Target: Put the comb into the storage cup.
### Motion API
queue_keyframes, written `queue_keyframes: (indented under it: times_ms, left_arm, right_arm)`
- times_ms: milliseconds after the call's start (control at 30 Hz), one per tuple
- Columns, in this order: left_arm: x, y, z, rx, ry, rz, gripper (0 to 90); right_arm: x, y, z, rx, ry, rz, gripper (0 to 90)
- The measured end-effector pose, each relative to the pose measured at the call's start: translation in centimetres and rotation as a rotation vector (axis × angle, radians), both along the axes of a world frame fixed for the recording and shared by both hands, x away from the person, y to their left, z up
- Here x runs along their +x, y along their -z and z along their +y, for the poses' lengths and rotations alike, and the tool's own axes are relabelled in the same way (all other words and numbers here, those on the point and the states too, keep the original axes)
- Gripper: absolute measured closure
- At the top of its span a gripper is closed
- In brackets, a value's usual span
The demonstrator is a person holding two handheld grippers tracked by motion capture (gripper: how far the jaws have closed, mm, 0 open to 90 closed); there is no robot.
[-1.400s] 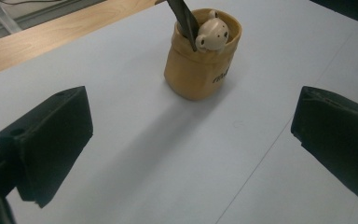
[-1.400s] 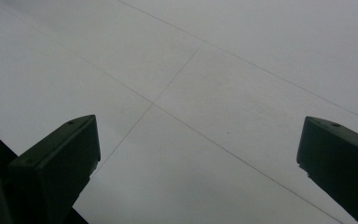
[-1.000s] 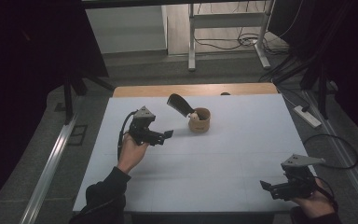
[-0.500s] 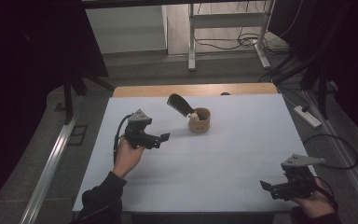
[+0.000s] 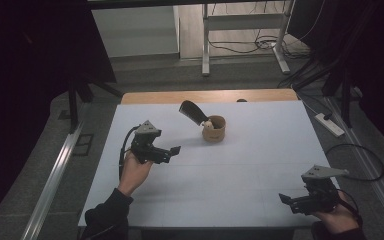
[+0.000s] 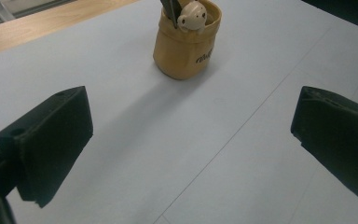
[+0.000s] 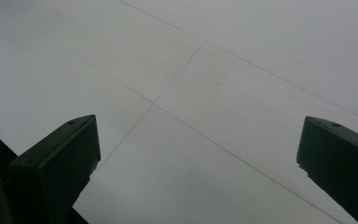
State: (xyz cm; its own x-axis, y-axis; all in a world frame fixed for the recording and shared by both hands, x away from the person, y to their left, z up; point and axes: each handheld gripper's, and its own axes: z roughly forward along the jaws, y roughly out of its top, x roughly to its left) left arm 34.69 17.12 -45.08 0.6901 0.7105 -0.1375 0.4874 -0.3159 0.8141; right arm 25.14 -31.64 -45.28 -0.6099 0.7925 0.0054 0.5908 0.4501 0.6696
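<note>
A tan cup [image 5: 214,129] stands on the white table [image 5: 240,170], toward its far middle. A dark flat-ended tool [image 5: 192,112] leans out of it to the left, beside a small cream figure [image 5: 208,124]. The left gripper view has the cup [image 6: 186,42] straight ahead with the figure [image 6: 191,15] at its rim. My left gripper [image 5: 172,151] is open, held over the table's left part and aimed at the cup, well short of it. My right gripper [image 5: 286,200] is open near the front right corner, with bare table between its jaws.
A wooden strip [image 5: 210,96] runs along the table's far edge. Beyond it are a grey floor, metal frame legs [image 5: 205,45] and cables. A power strip [image 5: 330,125] and a cable loop lie on the floor to the right.
My left gripper has drawn back toward the near left, away from the cup. The right gripper has stayed in place.
</note>
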Motion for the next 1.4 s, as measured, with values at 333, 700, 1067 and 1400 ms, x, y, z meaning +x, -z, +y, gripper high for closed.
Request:
queue_keyframes:
  times_ms: [333, 700, 1067, 1400]
  left_arm:
    - [-1.0, 0.1, 0.6, -0.012, -0.006, 0.012, 0.0]
    - [-2.1, 0.1, 1.1, -0.026, -0.015, 0.016, 0.0]
    - [-3.2, 0.0, 1.7, -0.034, -0.023, 0.020, 0.0]
    - [-4.1, 0.0, 2.0, -0.027, -0.027, 0.022, 0.0]
  right_arm:
    - [0.0, 0.0, 0.0, 0.002, -0.002, -0.001, 0.0]
    - [0.0, 0.0, 0.0, 0.001, -0.003, -0.001, 0.0]
    - [0.0, 0.0, 0.0, 0.000, -0.003, -0.001, 0.0]
    - [0.0, 0.0, 0.0, 0.000, -0.002, -0.002, 0.0]
